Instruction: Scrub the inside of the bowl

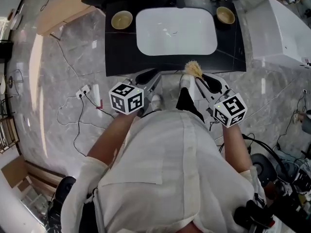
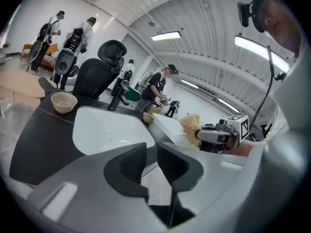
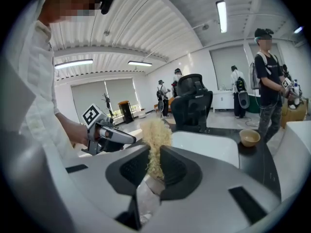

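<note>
I judge this to be the approach, before any scrubbing. My right hand-held gripper (image 3: 155,165) is clenched on the scrub brush (image 3: 155,132). Its pale handle runs down between the jaws and the straw-coloured bristles stand out past the tips. My left hand-held gripper (image 2: 151,153) is released, with a narrow gap between the jaws and nothing in it. Both are held in front of me at the near edge of the black worktop (image 1: 121,55), short of the white sink (image 1: 146,38) set into it.

Two bowls stand on the worktop, the left bowl (image 1: 122,19) by the sink's far left corner and the right bowl (image 1: 225,15) by its far right corner. Neither is touched, and I cannot tell which one is meant for the job.

Next I need to reach across with the empty gripper, pinch a bowl by its rim or brace it so it does not skate on the smooth top, then bring the bristles down inside.

Both bowls sit upright and look round, fairly shallow, tan and empty. From here I can make out no dirt inside either.
</note>
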The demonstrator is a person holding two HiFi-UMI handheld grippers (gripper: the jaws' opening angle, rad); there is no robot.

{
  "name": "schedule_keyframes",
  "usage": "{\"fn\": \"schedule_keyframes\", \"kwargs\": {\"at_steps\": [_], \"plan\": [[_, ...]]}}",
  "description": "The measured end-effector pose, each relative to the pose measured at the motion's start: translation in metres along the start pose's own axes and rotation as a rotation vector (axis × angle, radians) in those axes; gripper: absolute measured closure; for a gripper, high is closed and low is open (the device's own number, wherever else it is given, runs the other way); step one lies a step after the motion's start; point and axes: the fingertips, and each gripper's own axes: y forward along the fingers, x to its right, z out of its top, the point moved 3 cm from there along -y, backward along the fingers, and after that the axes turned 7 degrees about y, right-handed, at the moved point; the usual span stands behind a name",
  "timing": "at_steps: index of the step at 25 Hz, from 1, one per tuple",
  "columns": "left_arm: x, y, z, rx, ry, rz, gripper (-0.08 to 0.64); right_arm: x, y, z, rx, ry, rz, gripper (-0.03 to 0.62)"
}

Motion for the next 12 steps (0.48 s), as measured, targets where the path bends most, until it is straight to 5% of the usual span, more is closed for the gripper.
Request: {"fn": "schedule_keyframes", "kwargs": {"at_steps": [8,12], "plan": [[-0.075,0.040,0.043,0.147,-0.331,0.226,0.490,0.110,0.040,0.045,-0.045,-0.077,0.123,0.539],[-0.126,0.038,0.053,0.216,-0.421,0.383,0.469,0.150,0.047,0.051,-0.080,-0.094,0.179,0.540]]}}
